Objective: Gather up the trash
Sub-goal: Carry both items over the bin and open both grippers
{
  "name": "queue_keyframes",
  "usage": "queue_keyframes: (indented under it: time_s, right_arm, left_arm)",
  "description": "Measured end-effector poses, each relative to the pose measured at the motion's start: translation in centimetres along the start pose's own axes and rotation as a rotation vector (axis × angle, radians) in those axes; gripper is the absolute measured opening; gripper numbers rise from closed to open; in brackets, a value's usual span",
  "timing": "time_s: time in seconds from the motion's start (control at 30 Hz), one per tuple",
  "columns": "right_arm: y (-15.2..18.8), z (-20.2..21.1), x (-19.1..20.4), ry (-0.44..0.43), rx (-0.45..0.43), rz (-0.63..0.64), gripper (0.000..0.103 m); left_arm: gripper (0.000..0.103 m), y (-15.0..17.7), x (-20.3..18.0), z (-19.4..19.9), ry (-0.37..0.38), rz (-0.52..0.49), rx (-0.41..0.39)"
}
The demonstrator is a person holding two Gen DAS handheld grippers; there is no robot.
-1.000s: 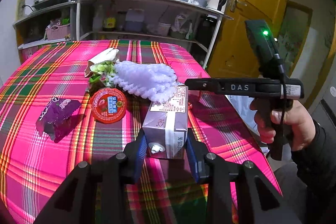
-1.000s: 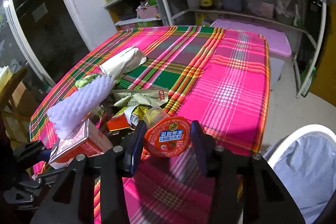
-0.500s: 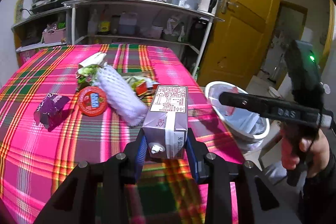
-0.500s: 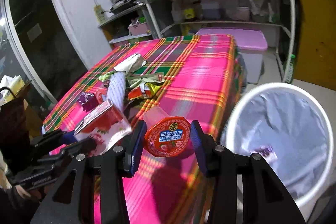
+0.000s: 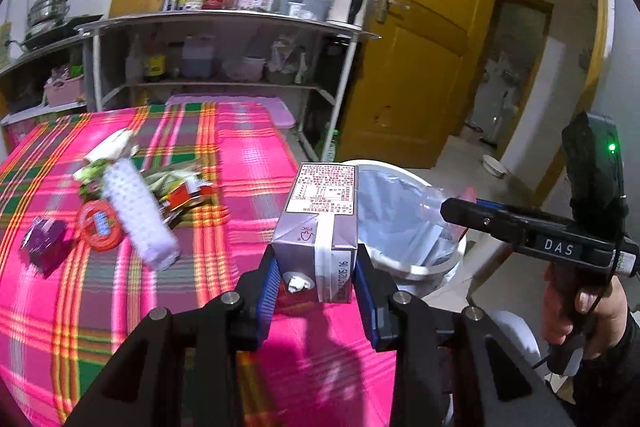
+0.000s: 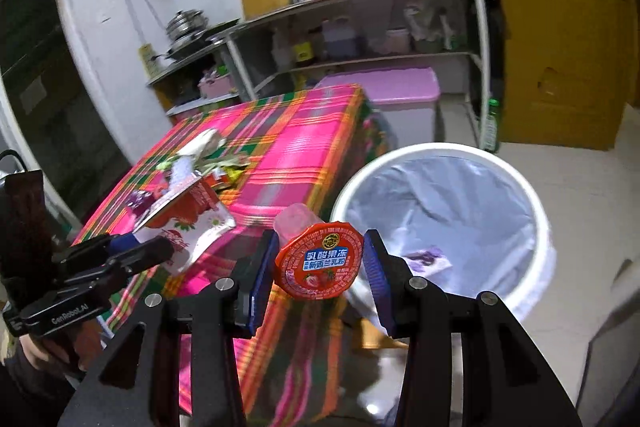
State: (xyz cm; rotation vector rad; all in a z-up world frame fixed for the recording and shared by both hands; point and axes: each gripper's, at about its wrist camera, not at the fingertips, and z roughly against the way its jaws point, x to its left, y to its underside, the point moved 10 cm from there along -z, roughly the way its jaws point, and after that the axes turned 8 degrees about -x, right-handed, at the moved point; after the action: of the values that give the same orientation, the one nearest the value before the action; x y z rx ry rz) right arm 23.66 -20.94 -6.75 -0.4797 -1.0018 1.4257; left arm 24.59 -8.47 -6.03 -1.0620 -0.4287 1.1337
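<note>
My left gripper (image 5: 316,281) is shut on a grey milk carton (image 5: 320,223), held above the right edge of the plaid table (image 5: 120,307). My right gripper (image 6: 318,269) is shut on a jelly cup with a red lid (image 6: 318,261), held at the table's corner beside the white bin (image 6: 536,211). The bin has a pale liner and a purple wrapper (image 6: 426,259) inside. In the left wrist view the bin (image 5: 420,269) lies just past the carton, and the right gripper's body (image 5: 560,247) hangs over it. The carton (image 6: 188,227) also shows at the left of the right wrist view.
On the table lie a white foam net (image 5: 138,217), a second red-lidded cup (image 5: 99,225), a purple wrapper (image 5: 44,241) and crumpled packets (image 5: 180,187). Metal shelves (image 5: 224,59) with bottles stand behind. A yellow door (image 5: 416,67) is to the right. A purple storage box (image 6: 400,99) sits by the bin.
Both grippers have carried their loads to the right, off the pile and toward the bin. The bin has come into view beside the carton and below the jelly cup.
</note>
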Motion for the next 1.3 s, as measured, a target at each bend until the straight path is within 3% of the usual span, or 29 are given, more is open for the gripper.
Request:
queue_keyframes:
  time_s: [0.43, 0.87, 0.97, 1.3]
  right_arm:
    - [1.7, -0.6, -6.3, 0.112, 0.043, -0.072, 0.045]
    - [3.8, -2.7, -10.0, 0.153, 0.117, -0.136, 0.045]
    - [3.8, -2.7, -10.4, 0.157, 0.111, -0.149, 0.05]
    - [2.8, -1.8, -9.8, 0.152, 0.074, -0.128, 0.051]
  left_arm:
    - [0.036, -0.7, -5.4, -6.2, 0.088, -0.059, 0.059]
    - [0.036, 1.1, -7.0, -12.9, 0.118, -0.064, 0.185]
    - [0.036, 1.5, -6.8, -14.0, 0.113, -0.053, 0.213]
    - [0.036, 0.9, -6.2, -13.9, 0.114, -0.02, 0.188]
